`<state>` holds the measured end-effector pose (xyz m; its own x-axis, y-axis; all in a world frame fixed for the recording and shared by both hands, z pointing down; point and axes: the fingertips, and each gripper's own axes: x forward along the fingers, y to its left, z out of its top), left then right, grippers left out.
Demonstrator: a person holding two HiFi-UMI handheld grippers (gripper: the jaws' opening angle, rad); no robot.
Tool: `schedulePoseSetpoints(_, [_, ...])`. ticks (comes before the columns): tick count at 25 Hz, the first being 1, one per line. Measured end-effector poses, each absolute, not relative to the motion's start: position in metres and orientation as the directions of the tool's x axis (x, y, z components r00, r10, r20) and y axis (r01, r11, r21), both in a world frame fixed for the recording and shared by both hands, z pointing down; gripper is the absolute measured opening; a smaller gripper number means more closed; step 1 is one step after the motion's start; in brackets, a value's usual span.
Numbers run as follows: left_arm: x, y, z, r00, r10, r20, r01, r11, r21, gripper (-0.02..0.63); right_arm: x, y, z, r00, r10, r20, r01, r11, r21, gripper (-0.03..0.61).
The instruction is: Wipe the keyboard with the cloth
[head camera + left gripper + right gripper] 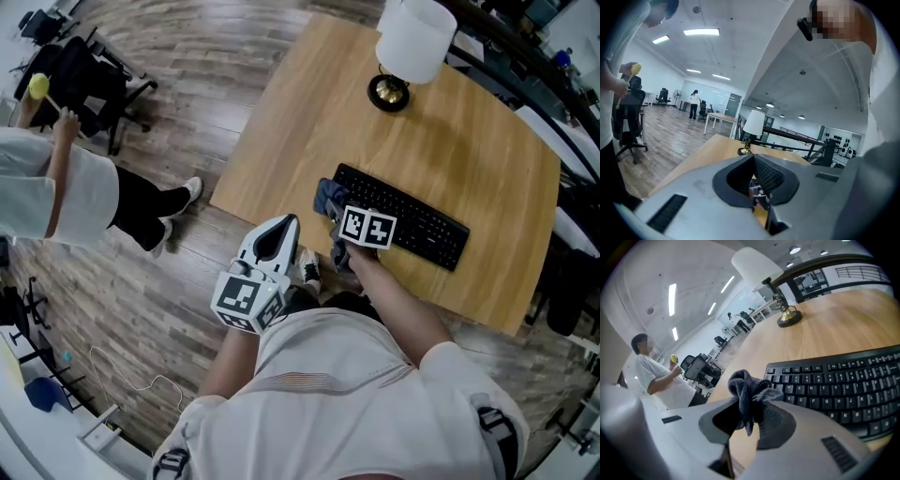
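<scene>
Closest to the head camera is the person's white shirt, and just beyond it, at about 8 o'clock from the keyboard, the left gripper hangs off the near edge of the desk, over the wooden floor. Its own view shows the left gripper with its jaws pressed together at the tips and nothing between them.

The right gripper is out over the desk, clenched on the cloth, a dark grey-blue wad. In the right gripper view the cloth bunches up out of the jaws of that gripper, with loose folds hanging down. It sits at the 9 o'clock end of the black keyboard, which runs away towards 4 o'clock. Whether the fabric is actually pressing on the keys I cannot tell; the keyboard lies just beyond it.

A white-shaded lamp stands at 1 o'clock, well apart from the work. Off at 9 o'clock another person stands by an office chair.

I would say the wipe is only at its start, with the cloth poised at one end. The next move calls for lowering the wad flat onto the keys and drawing it along towards 4 o'clock, lightly enough that the keyboard does not slide.
</scene>
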<state>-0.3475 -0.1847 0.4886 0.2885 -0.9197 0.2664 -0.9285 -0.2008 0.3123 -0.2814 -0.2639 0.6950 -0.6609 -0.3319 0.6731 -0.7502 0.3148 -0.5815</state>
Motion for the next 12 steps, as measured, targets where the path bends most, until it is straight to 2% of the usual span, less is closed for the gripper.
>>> schedulePoseSetpoints(6, [-0.352,-0.189,0.493,0.315,-0.913,0.260,-0.918,-0.224,0.326,0.015,-0.268,-0.269,0.714,-0.578,-0.356,0.734,-0.814,0.313,-0.489,0.133])
schedulePoseSetpoints(12, [-0.312,-0.209,0.484,0.387,-0.892,0.235,-0.896,-0.304,0.324,0.015,-0.232,-0.266,0.715,-0.542,-0.376,0.751,-0.839,0.284,-0.463,0.132])
